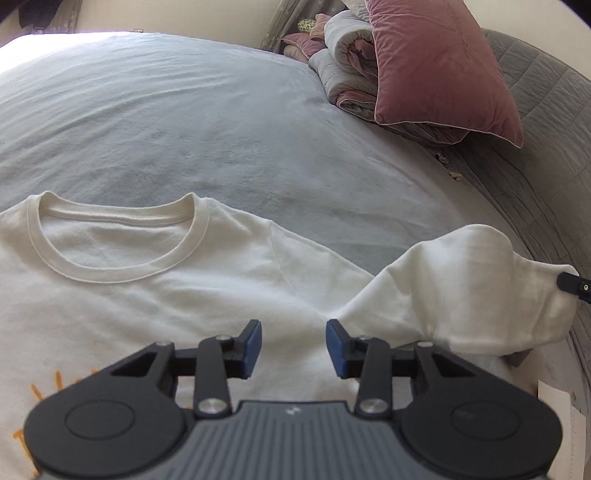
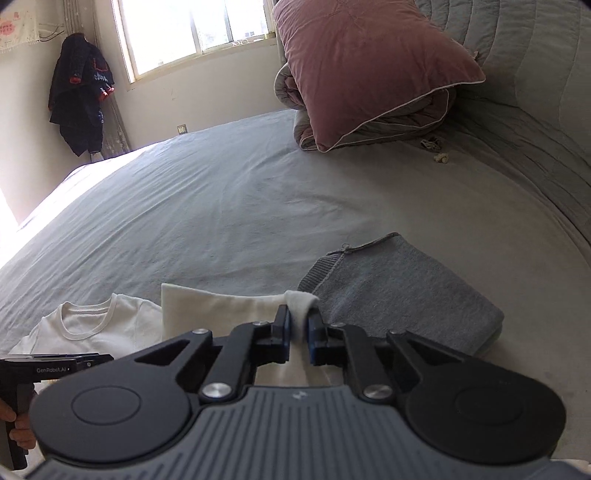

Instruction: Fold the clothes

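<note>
Clamped between the blue pads of my right claw (image 2: 299,326) is a bunched fold of the white cotton T-shirt's sleeve (image 2: 300,301); the jaws are nearly together, with only the pinched cloth between them. From the pinch the sleeve's fabric runs away to the left as a flat pale panel, raised off the bed. My left claw (image 1: 293,347) hangs over the chest of the same white T-shirt (image 1: 155,295) with its jaws partly apart and nothing between the blue pads (image 1: 255,341); the cloth lies below them, not gripped. In the left wrist view the lifted sleeve (image 1: 461,288) stands up in a hump at the right, and a black tip of my right claw shows at its far edge.

The shirt lies flat on the pale grey-blue bed sheet (image 1: 166,122), front up, its ribbed round collar (image 1: 118,236) toward the far side of the bed; a bit of orange print (image 1: 48,384) shows low on the chest beside my left claw's body. Just right of my right claw, a folded grey knit garment (image 2: 402,295) rests on the sheet. Farther off, a dusty-pink velvet pillow (image 2: 365,62) leans on a rolled grey quilt (image 2: 406,125) against the grey quilted headboard (image 2: 524,74). In the far corner beside the bright window (image 2: 192,29), dark clothes (image 2: 79,96) hang on the wall.
</note>
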`<action>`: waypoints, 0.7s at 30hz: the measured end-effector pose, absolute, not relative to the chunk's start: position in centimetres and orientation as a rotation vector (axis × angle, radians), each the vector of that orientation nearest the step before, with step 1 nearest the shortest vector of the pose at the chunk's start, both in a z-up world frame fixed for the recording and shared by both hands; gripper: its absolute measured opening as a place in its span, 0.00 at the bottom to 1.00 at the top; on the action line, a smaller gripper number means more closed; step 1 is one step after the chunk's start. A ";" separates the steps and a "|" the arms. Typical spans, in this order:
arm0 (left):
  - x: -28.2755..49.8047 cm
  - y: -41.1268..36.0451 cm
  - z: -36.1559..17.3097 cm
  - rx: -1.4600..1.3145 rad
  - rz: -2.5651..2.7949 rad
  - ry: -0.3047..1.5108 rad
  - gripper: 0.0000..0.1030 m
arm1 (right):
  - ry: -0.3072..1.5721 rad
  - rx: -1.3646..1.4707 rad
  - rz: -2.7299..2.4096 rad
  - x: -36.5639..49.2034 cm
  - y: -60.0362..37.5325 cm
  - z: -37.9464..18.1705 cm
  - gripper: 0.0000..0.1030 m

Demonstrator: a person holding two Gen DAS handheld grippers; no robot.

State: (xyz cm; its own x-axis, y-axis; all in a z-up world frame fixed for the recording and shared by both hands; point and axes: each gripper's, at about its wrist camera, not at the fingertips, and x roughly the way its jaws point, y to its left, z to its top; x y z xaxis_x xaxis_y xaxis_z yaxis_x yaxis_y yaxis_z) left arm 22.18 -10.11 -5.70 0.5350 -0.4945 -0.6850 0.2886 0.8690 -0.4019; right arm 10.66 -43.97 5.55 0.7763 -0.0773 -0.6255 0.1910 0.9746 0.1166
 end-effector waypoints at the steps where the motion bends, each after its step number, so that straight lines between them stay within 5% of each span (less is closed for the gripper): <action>1: 22.2 -10.4 -6.0 -0.272 -0.478 0.887 0.35 | 0.674 0.154 -0.173 10.7 -44.6 5.7 0.11; 15: 21.0 -14.9 -6.1 -0.265 -0.628 0.748 0.34 | 0.799 0.250 -0.235 10.8 -52.9 5.3 0.10; 21: 21.0 -20.0 -7.7 -0.048 -0.771 0.877 0.34 | 0.900 0.241 -0.249 11.5 -53.4 4.1 0.10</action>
